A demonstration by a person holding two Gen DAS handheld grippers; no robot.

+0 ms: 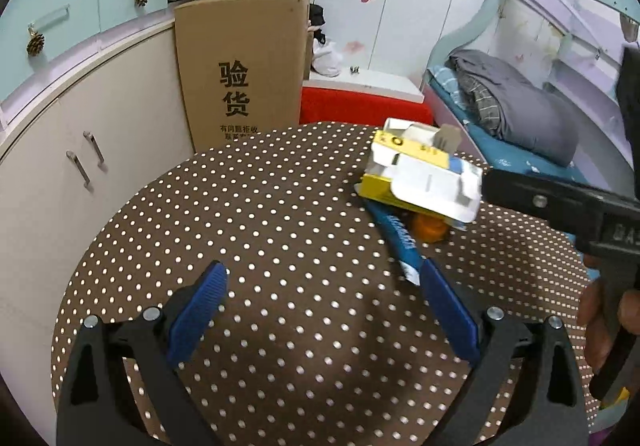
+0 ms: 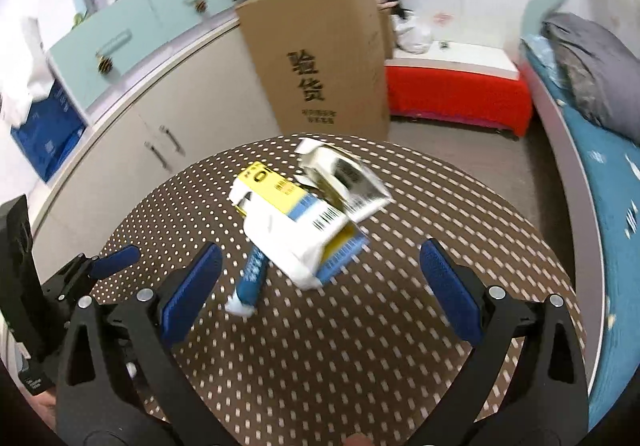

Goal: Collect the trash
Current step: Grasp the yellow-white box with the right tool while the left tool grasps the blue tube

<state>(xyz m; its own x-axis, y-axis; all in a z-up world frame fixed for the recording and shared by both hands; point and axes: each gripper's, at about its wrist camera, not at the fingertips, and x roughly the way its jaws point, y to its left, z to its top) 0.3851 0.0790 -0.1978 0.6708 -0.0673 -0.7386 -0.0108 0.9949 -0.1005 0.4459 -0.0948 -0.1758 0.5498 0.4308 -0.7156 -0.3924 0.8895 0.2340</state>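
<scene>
Trash, a torn yellow-and-white cardboard carton (image 2: 296,222), lies on the brown polka-dot surface (image 2: 340,346); both released claws, right claw (image 2: 320,290) and left claw (image 1: 324,310), should close squarely across its crumpled middle.

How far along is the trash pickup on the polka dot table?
Nothing looks collected yet. Both the left gripper and right gripper are open and empty. Left on the table: the torn yellow and white carton, a blue wrapper, an orange item.

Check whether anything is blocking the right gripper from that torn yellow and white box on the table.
Nothing visible does. The right gripper is open, with only bare dotted tablecloth between it and the torn box. A blue wrapper lies left of the path.
</scene>
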